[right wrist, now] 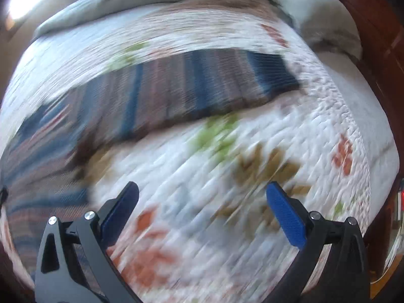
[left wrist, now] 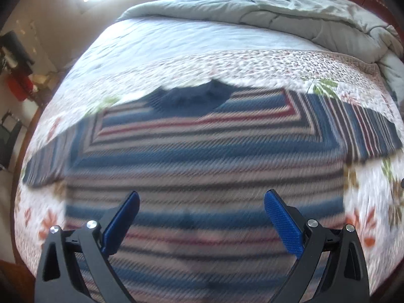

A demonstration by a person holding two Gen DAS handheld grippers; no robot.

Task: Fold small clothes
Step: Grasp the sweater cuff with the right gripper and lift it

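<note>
A striped sweater (left wrist: 202, 156) in blue, red and cream lies flat on the bed, navy collar (left wrist: 192, 98) at the far side, sleeves spread to both sides. My left gripper (left wrist: 202, 199) is open and empty, hovering over the sweater's lower body. In the right wrist view the sweater's right sleeve (right wrist: 192, 85) stretches across the quilt. My right gripper (right wrist: 202, 192) is open and empty over bare quilt, to the right of the sweater's body (right wrist: 38, 166). Both views are blurred by motion.
The bed is covered by a white floral quilt (left wrist: 252, 63). A crumpled grey-green duvet (left wrist: 277, 10) lies at the far end. A dark wooden bed frame (right wrist: 373, 25) runs along the right. Furniture and clutter (left wrist: 17, 75) stand beyond the bed's left edge.
</note>
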